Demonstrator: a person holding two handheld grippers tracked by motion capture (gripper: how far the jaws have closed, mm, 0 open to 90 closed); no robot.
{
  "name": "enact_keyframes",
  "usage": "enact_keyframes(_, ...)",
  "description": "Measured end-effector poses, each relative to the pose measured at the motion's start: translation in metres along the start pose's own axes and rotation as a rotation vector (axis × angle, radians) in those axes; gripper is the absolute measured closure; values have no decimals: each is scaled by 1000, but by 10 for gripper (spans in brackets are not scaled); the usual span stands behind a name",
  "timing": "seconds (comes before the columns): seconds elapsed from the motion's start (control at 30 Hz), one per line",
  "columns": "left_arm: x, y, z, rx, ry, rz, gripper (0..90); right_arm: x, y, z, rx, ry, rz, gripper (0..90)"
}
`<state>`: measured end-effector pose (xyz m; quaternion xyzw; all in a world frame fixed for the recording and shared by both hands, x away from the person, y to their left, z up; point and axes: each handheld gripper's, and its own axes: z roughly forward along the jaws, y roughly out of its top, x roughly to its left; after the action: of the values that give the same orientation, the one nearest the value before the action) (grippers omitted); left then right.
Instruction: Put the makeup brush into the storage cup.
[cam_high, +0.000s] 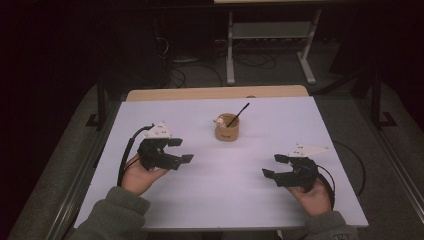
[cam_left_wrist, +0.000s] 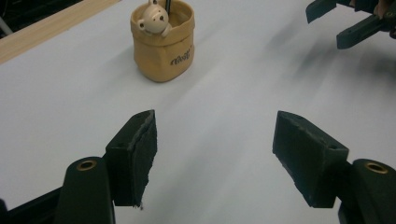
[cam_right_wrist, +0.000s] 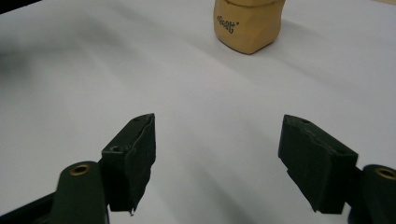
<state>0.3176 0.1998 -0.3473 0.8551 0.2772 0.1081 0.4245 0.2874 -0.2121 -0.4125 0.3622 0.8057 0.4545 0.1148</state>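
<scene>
— What is sitting mid-table, toward the far edge?

— A tan cup shaped like a little sack, with a bear figure peeking over its rim and dark lettering on its side. It is standing upright on the white table, well apart from both grippers.

— Is it holding anything?

— A thin black stick is leaning out of it toward the right; I cannot tell what else is lying inside.

— How would it handle?

— I am guessing it is stiff, light and probably breakable, with a smooth wall. Clamping across the plain body below the bear looks safest; the stick may tip out.

— And the tongs?

— The left gripper is hovering with jaws spread wide, holding nothing. The right gripper is doing likewise, gaping and empty.
</scene>
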Motion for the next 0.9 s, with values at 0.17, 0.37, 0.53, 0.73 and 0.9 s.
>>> enact_keyframes(0.17,-2,-9,-4,-6,7,-7,302,0,0,0,2,0,1,265)
enact_keyframes(0.37,-3,-19,-7,-4,12,-18,298,0,-1,0,3,-1,-2,264)
enact_keyframes(0.53,-4,-27,-10,-12,20,-26,296,-1,-1,0,7,-1,6,263)
enact_keyframes(0.73,-6,-36,-12,-15,30,-28,291,-1,-2,0,8,-3,4,263)
enact_keyframes(0.9,-6,-45,-14,-23,32,-48,287,-2,-2,1,12,-2,7,261)
